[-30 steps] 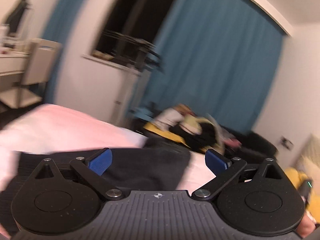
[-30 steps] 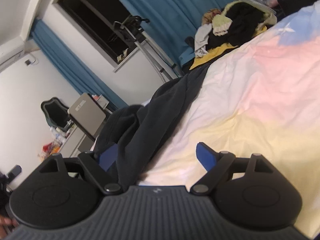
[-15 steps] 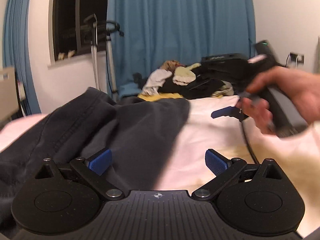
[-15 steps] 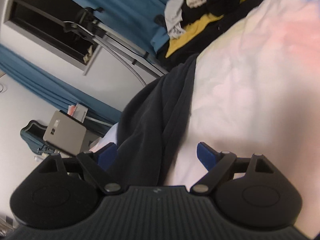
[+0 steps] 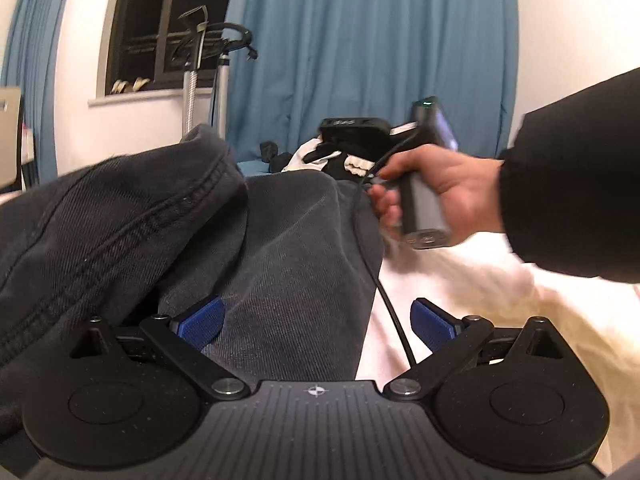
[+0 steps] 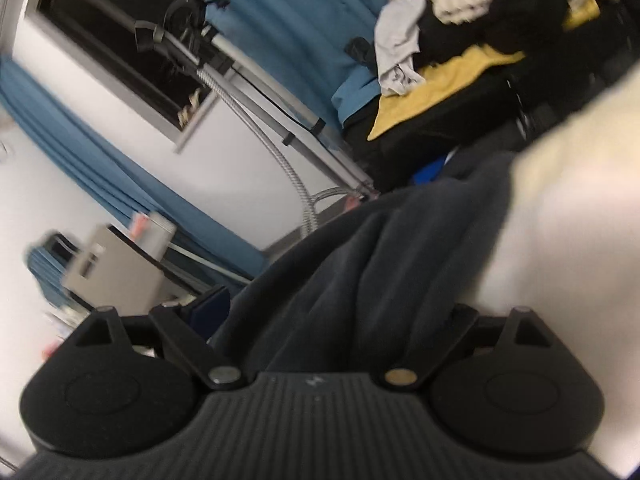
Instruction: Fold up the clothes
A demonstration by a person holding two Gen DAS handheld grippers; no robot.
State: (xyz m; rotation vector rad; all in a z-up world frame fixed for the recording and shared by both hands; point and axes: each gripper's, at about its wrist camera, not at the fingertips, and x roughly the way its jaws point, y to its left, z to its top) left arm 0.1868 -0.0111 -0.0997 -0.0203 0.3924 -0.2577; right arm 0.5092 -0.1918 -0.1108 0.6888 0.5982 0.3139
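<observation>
Since a second ago, both grippers have been brought in over the dark garment (image 5: 280, 248), which now fills the foreground of each view. In the left wrist view, the left gripper (image 5: 316, 318) is seen spread wide, with garment cloth and a thin black cable (image 5: 394, 316) between its blue pads, neither being pressed. Beyond the garment, a hand (image 5: 444, 196) with a dark sleeve is seen gripping the other tool's handle. In the blurred right wrist view, the right gripper (image 6: 332, 312) is wide, its jaws closing slightly; folds of garment lie between them, and one pad is hidden by cloth. The garment rests on the pale bedsheet (image 5: 500, 292). A clothes pile (image 6: 460, 20) behind the garment is cut off.
</observation>
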